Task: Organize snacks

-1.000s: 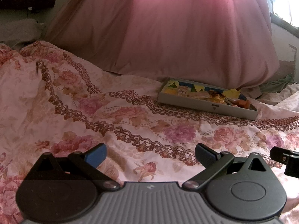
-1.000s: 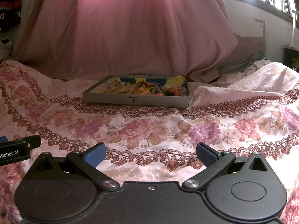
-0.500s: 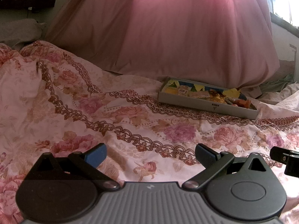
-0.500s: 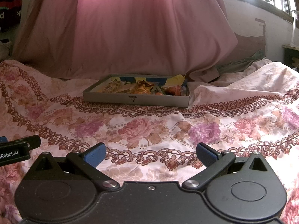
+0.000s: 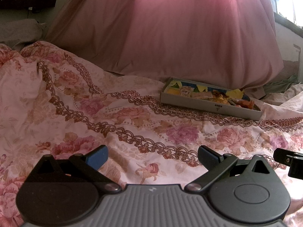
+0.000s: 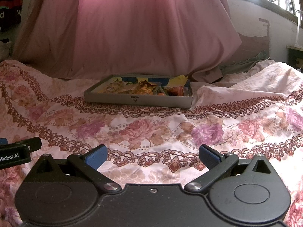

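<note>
Almost nothing has moved over the last second: the shallow box (image 6: 138,99) sits a touch farther and lower in both wrist views than before, so you appear to have drawn both tools back slightly; the fingers are spread as they were. Your left gripper (image 5: 152,156) is released, blue pads wide apart, nothing between them, only the floral bedspread (image 5: 132,124) ahead of the tips. Your right gripper (image 6: 152,156) is likewise released and empty. The box lies well ahead of the right fingers, roughly centred between them; from the left fingers it lies ahead and off to the right-hand pad side. The snacks (image 6: 144,89) are heaped inside it, wrappers in yellow, orange and red overlapping; individual items are too small to separate. The box rests on the bedspread just in front of the pink pillow (image 6: 125,34), its rim keeping the loose packets together on soft fabric. Judgement: both tools are parked low and back, side by side, each just visible at the edge of the other's view, because no item is in reach. Sorting looks either finished or not yet started; I cannot tell which.
</note>
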Motion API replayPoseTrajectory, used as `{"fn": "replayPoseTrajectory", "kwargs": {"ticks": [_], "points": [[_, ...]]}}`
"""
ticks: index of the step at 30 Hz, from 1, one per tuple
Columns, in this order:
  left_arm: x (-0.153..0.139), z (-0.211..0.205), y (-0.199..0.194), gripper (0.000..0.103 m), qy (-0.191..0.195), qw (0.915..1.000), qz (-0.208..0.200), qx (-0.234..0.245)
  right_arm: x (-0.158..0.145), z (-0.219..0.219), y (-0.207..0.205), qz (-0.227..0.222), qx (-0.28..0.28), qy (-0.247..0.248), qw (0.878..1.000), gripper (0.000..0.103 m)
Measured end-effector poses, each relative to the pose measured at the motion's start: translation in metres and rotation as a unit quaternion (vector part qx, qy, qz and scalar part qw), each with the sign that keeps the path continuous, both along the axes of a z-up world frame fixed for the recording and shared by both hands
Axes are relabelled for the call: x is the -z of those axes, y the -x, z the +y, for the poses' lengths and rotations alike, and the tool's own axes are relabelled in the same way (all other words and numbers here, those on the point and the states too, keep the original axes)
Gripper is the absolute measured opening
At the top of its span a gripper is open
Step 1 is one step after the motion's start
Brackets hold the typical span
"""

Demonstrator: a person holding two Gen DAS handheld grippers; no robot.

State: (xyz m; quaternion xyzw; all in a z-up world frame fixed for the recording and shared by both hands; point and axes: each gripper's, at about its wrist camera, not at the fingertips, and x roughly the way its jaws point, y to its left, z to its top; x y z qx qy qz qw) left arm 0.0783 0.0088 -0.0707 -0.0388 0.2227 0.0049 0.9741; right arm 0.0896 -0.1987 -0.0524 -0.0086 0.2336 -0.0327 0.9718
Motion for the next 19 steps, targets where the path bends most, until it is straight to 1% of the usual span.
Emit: {"fn": "replayPoseTrajectory", "kwargs": {"ticks": [5,10,15,19], "points": [[0.0021,0.0008,0.002,0.103,-0.007,1.0,0.005,0.0,0.0001,-0.0003,0.0005,0.0,0.0,0.0,1.0,0.102],[0.005,-0.0012,-0.0023,0.103,-0.008,0.9994,0.033,-0.002,0.0024,0.0003,0.0012,0.002,0.0,0.001,1.0,0.102],[0.0064,-0.008,-0.0018,0.103,-0.03,0.999,0.033,0.0,0.0036,0.0009,0.0013,0.004,-0.001,0.002,1.0,0.102],[0.0069,-0.0089,-0.0024,0.103,-0.036,0.9989,0.031,0.0,0.0034,0.0009,0.001,0.006,-0.001,0.003,1.0,0.102]]}}
